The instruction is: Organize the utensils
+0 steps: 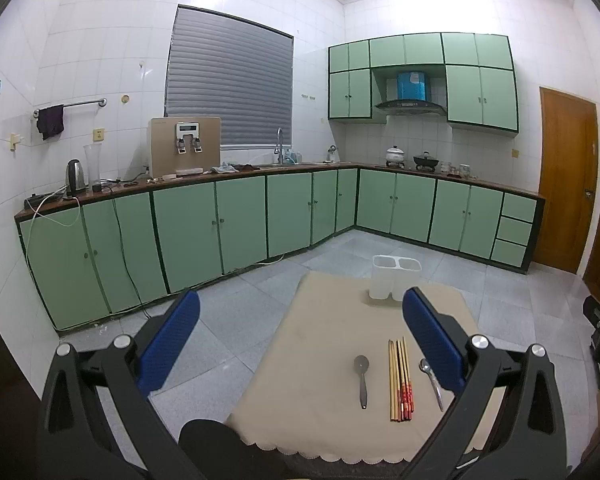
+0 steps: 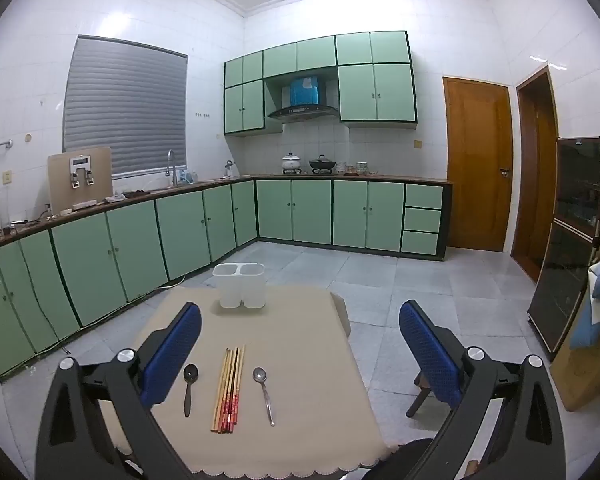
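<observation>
A beige-clothed table (image 1: pixel 320 340) (image 2: pixel 308 344) holds a black spoon (image 1: pixel 362 378) (image 2: pixel 189 386), a bundle of wooden chopsticks with red ends (image 1: pixel 399 380) (image 2: pixel 229 390) and a metal spoon (image 1: pixel 432 382) (image 2: pixel 264 394), side by side near the front. A white two-compartment holder (image 1: pixel 394 278) (image 2: pixel 242 285) stands upright at the table's far edge. My left gripper (image 1: pixel 300 304) is open and empty above the table's left side. My right gripper (image 2: pixel 300 316) is open and empty above the table's right side.
Green cabinets (image 1: pixel 204 232) (image 2: pixel 132 244) under a counter run along the left and far walls. A wooden stool (image 2: pixel 422 394) stands right of the table. A dark glass cabinet (image 2: pixel 568 240) and wooden doors (image 2: pixel 478 164) are at the right. Grey tiled floor (image 2: pixel 400 292) surrounds the table.
</observation>
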The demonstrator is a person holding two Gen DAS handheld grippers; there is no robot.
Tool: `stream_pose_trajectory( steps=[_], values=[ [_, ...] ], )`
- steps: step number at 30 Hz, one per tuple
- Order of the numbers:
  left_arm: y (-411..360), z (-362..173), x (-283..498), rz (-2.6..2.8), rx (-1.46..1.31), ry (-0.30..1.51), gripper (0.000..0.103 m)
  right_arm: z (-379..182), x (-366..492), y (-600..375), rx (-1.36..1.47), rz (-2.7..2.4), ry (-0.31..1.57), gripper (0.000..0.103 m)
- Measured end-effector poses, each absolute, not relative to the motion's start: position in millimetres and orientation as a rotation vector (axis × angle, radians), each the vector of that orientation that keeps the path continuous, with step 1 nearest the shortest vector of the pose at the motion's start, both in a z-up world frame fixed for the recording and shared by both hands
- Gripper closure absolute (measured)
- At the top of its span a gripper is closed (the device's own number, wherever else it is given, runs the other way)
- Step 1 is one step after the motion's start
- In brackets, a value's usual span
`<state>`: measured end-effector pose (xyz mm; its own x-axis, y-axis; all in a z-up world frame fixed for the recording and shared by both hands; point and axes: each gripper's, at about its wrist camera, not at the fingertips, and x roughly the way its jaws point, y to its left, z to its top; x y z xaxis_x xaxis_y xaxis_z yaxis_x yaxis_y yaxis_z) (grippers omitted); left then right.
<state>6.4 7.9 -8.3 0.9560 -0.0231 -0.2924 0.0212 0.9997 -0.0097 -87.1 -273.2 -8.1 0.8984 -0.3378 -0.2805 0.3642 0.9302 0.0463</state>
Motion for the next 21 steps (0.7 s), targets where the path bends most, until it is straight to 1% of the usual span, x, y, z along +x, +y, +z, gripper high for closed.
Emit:
stream_pose_trajectory(
  steps=[21],
  values=[
    [4.5,-13.1,4.3,-0.027,0.004,0.295,0.005,-11.4,-85.7,-270.1,0.098,-0.369,0.269,0.006]
  ],
)
